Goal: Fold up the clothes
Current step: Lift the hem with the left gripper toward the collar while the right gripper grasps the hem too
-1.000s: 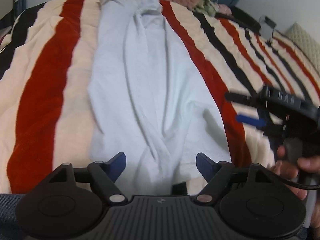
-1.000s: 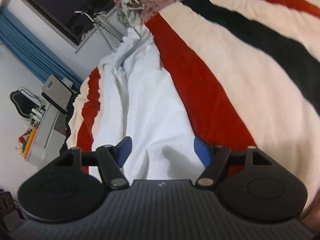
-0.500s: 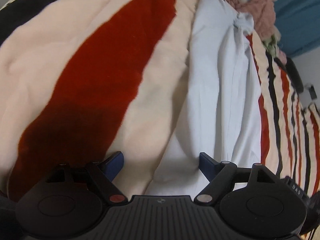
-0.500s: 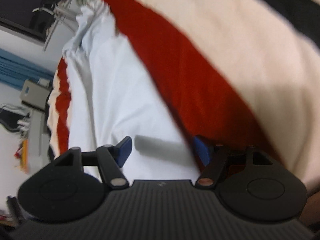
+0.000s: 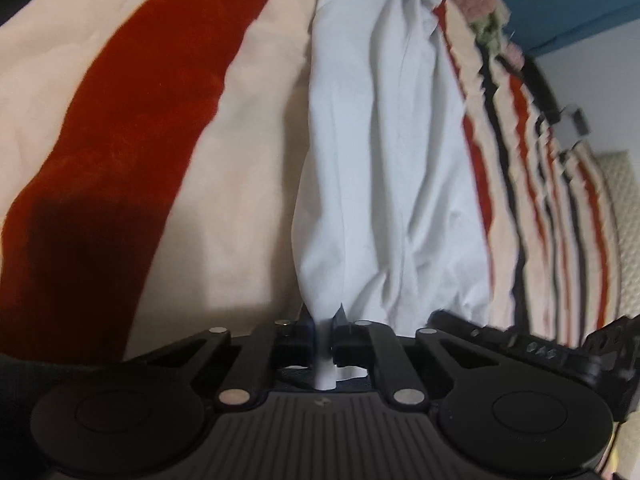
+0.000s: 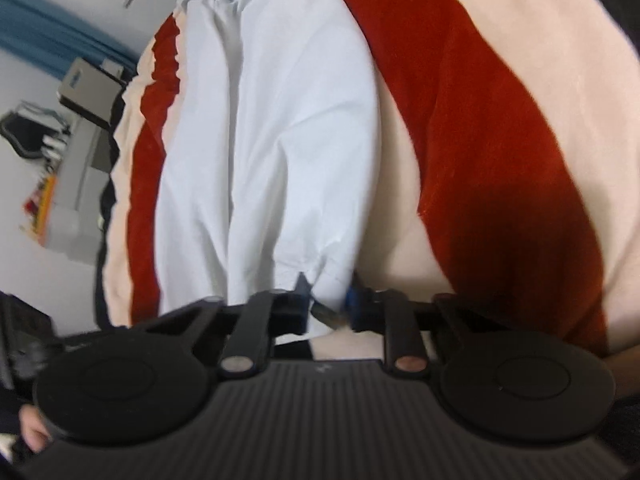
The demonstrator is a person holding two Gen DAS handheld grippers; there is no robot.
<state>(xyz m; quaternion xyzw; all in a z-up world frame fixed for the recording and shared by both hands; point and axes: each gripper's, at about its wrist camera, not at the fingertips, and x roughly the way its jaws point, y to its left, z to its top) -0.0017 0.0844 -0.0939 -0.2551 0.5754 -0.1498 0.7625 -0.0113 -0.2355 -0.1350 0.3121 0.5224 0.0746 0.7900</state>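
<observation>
white garment (image 5: 384, 168) hem is pinched in left tool (image 5: 323, 334) and closing right tool (image 6: 329, 305).

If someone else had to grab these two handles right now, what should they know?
Left gripper: shut on the near hem of the white shirt.
Right gripper: closing on the hem's other corner, cloth between its pads.
The shirt lies lengthwise on the striped blanket, collar end far away, creased down the middle.
Done: both near corners taken.
Left: probably carry the hem toward the collar and lay it flat.
</observation>
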